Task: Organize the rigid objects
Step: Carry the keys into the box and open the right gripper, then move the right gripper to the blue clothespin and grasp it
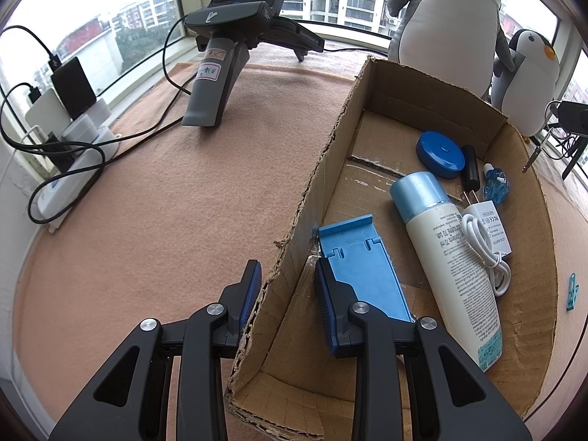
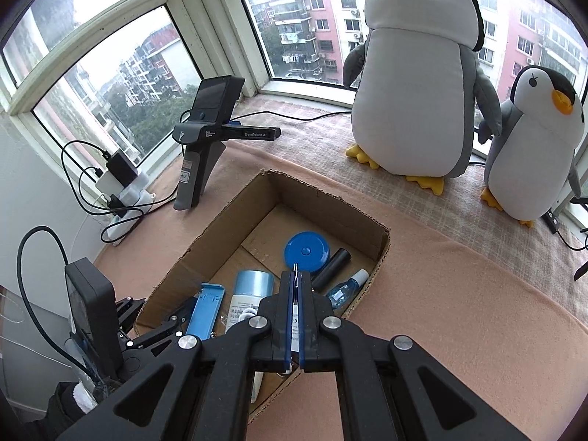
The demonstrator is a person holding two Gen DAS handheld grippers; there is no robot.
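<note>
An open cardboard box [image 1: 323, 183] [image 2: 330, 198] sits on the pink cloth. It holds a blue phone stand [image 1: 360, 268] [image 2: 205, 308], a white bottle with a light-blue cap [image 1: 448, 257] [image 2: 250, 290], a blue round case [image 1: 439, 154] [image 2: 307, 251], a black cylinder [image 1: 470, 169], a small clear blue bottle [image 1: 496, 183] and a white charger with its cable [image 1: 490, 220]. My left gripper [image 1: 284, 279] is open and straddles the box's left wall, one finger outside, one inside beside the stand. Above the box hovers my right gripper [image 2: 296, 279], shut to a slit, with the charger showing below.
A teal clip [image 1: 572, 291] lies on the cloth right of the box. A spare gripper device [image 1: 217, 73] [image 2: 198, 147] stands at the back left, with a cabled power strip [image 1: 66, 169] [image 2: 121, 198] beside it. Two plush penguins [image 2: 415, 84] [image 2: 533, 147] stand by the window.
</note>
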